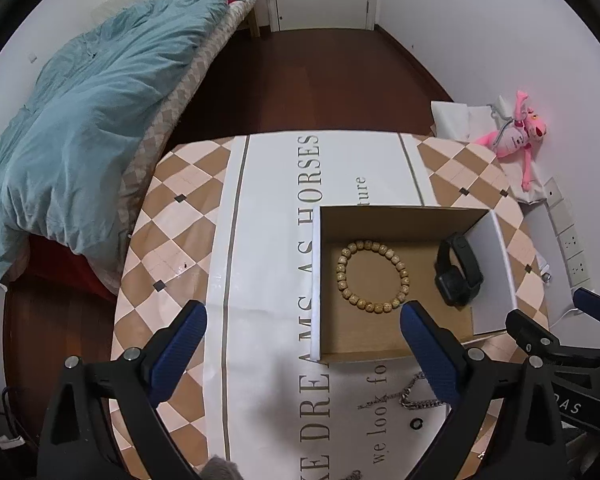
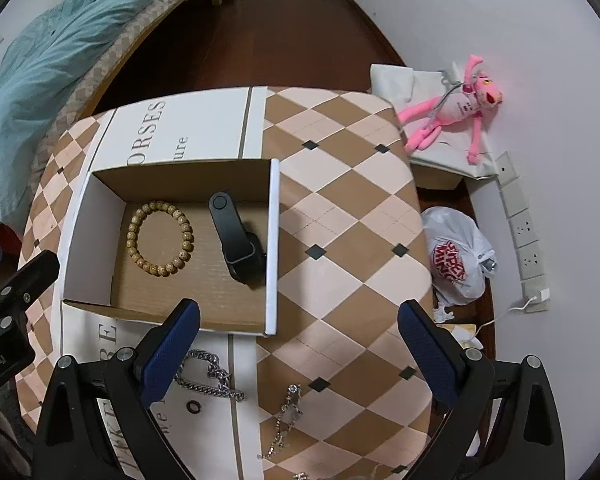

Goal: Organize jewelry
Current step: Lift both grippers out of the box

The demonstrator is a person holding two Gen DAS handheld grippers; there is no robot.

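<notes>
The left gripper (image 1: 302, 334) hangs above the table with its jaws spread wide and nothing between them; its blue pads (image 1: 180, 344) frame the white printed paper (image 1: 268, 208) and the near left corner of the cardboard box (image 1: 320, 280). The right gripper (image 2: 298, 334) is likewise spread and empty, poised over the near right corner of the box (image 2: 274, 240) and the checked tablecloth (image 2: 340, 208).

Just below the right gripper, outside the box, lie 3 loose pieces: a heavy silver chain (image 2: 212, 376) bunched on the paper (image 2: 140, 132), a small black ring (image 2: 194, 407) beside it, and a thinner silver chain (image 2: 286, 420) stretched across the tablecloth. In the left wrist view the silver chain (image 1: 414, 396) and the black ring (image 1: 416, 425) show near the right pad, partly hidden by it.

Inside the open box rest 2 items, apart from each other: a wooden bead bracelet (image 1: 374, 276) lying flat toward the left, and a black smartwatch (image 1: 458, 272) against the right wall, its strap curved upward. The right wrist view shows the same bracelet (image 2: 160, 238) and watch (image 2: 236, 238).

Beyond the table are a bed with a teal duvet (image 1: 100, 112), a pink plush toy (image 2: 456, 108) against the wall, and a white plastic bag (image 2: 456, 256) on the floor.
</notes>
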